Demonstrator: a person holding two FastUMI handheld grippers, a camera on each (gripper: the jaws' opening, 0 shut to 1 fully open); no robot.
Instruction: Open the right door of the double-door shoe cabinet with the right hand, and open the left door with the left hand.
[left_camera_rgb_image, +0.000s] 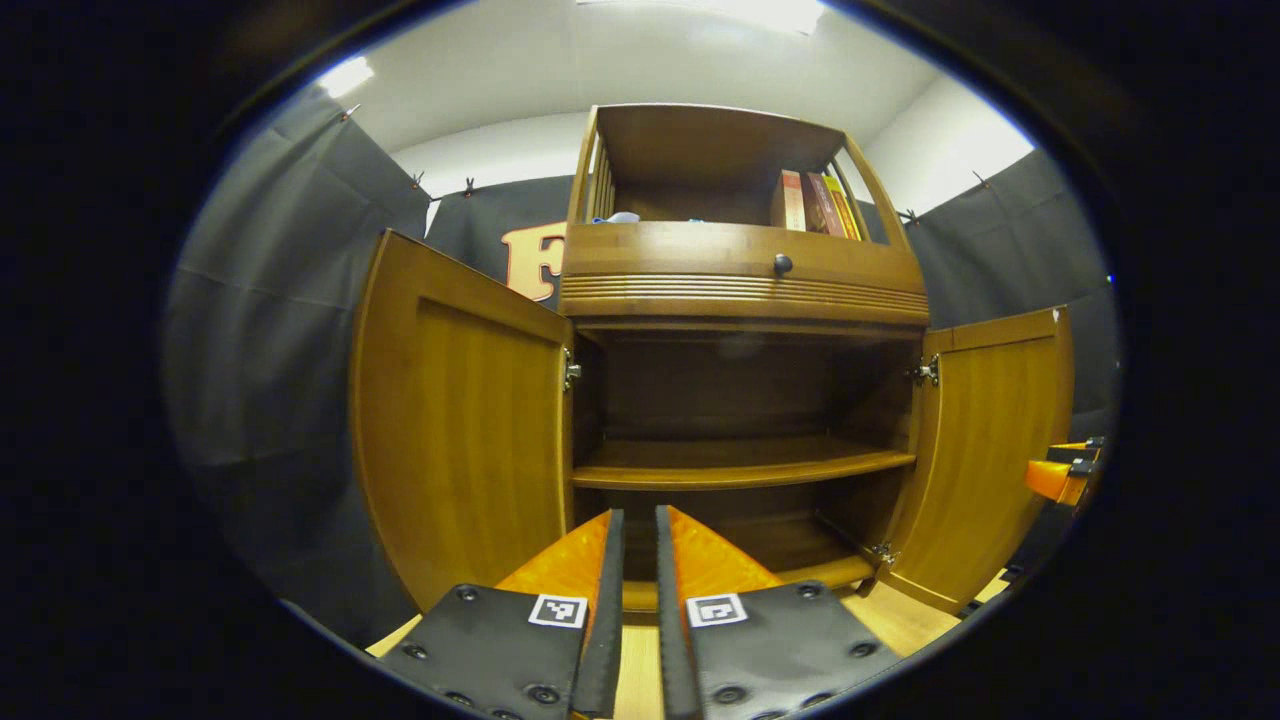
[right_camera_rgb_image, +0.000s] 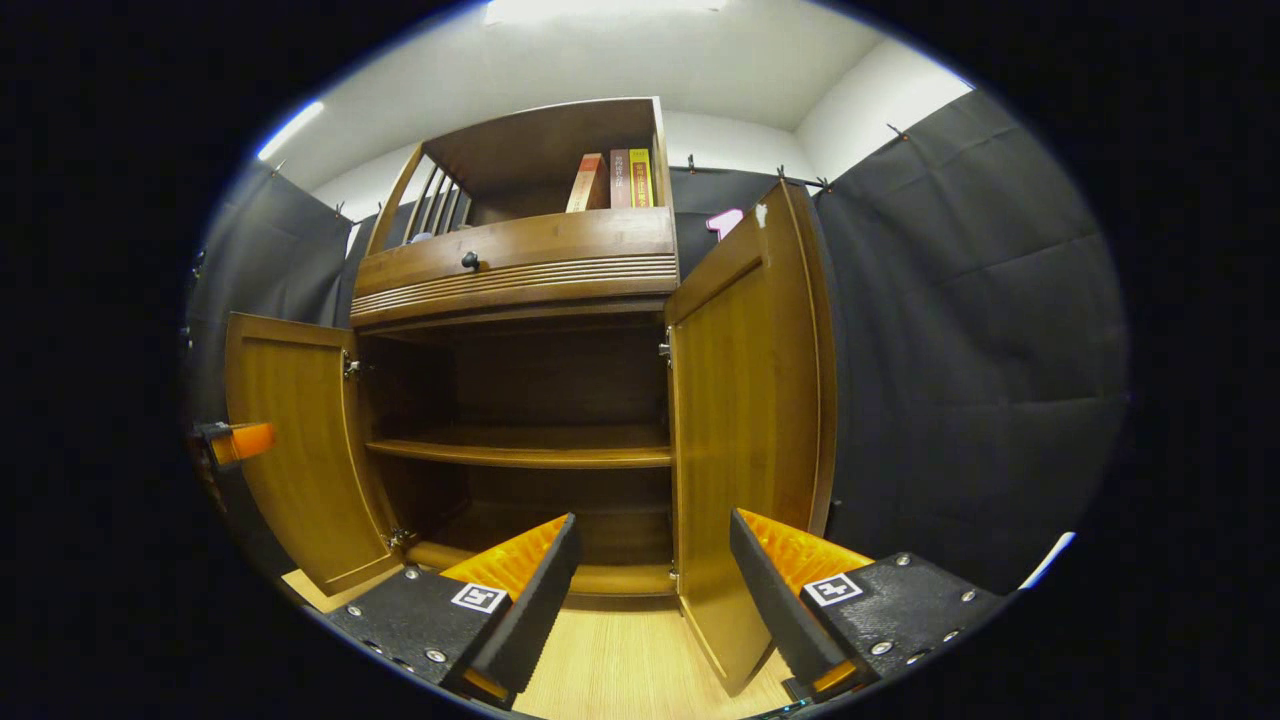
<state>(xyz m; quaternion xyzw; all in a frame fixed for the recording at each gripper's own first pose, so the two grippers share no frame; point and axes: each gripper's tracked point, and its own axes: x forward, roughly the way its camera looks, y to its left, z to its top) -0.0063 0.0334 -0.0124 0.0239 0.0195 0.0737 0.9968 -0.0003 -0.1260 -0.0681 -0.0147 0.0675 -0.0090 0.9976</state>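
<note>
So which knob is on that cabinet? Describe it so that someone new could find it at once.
Start at the wooden cabinet with both lower doors swung open. Above the open shelves runs a drawer front with ridged grooves along its lower edge, below the books. The knob is the small dark round one at its middle, the only knob in sight.

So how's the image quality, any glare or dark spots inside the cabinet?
Left gripper view: ceiling light blown out, brown wooden shoe cabinet bowed by fisheye, its lower interior shadowed. Right gripper view: glare at ceiling strip, open right wooden door sharp, interior dim.
</note>
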